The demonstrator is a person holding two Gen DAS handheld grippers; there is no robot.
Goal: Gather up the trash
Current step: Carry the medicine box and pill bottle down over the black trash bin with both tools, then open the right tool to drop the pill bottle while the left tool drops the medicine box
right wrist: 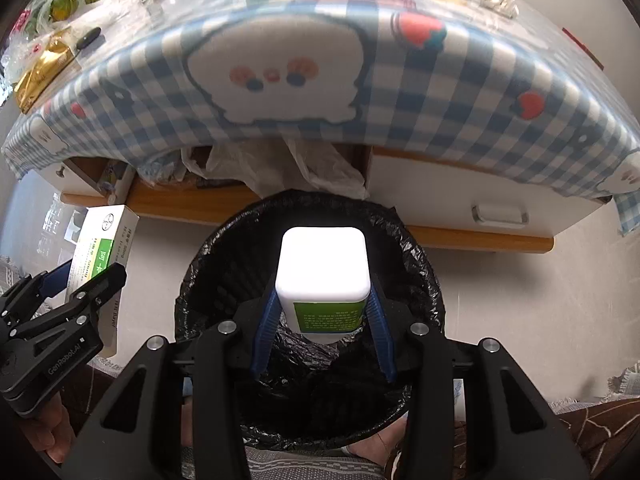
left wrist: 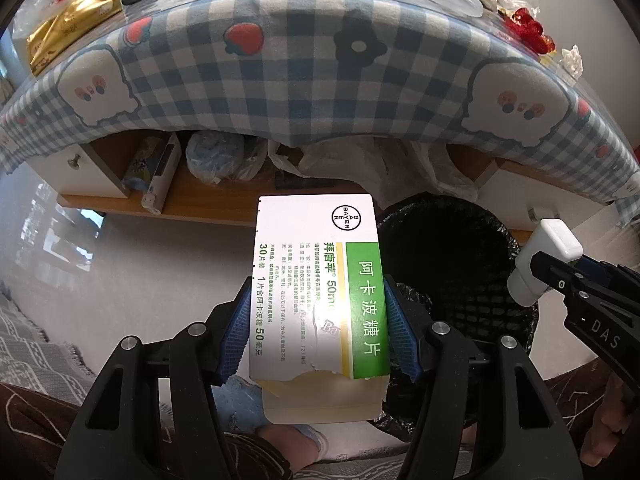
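Left gripper [left wrist: 316,332] pinches box [left wrist: 316,280] by its long sides, just left of bin [right wrist: 416,264]; light card, crushable, so grip flat faces; right gripper [right wrist: 323,320] pinches bottle [right wrist: 323,268] above bin; smooth, stiff, slippery.

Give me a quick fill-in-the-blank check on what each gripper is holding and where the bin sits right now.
1. The left gripper is shut on a white and green medicine ____.
2. The right gripper holds a white bottle directly above the ____.
3. The trash bin is lined with a ____ plastic bag.
4. The checked tablecloth is white and ____.

Missing words: box; trash bin; black; blue
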